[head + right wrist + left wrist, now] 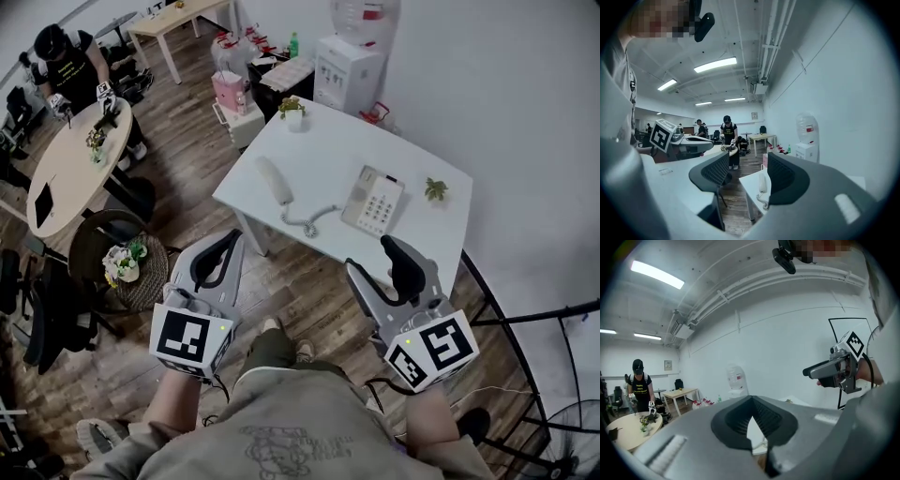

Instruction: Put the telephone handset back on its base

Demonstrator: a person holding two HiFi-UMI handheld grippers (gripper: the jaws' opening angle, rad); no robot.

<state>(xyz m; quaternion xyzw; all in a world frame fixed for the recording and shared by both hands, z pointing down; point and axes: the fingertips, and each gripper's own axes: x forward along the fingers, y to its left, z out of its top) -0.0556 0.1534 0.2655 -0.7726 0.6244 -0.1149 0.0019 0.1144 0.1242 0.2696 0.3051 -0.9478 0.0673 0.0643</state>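
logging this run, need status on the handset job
Left gripper shut, empty; right gripper open, empty. Handset off base, lying on table beside it. Both grippers short of table; nothing in the way.

The table (337, 150) top is white and smooth. The floor (192, 131) is brown wood boards. The handset (275, 180) looks like smooth plastic.

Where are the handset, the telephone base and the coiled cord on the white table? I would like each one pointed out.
handset (276, 180), head view, middle of its white body.
telephone base (373, 201), head view, on the keypad.
coiled cord (308, 225), head view, on the curled loop between the other two.
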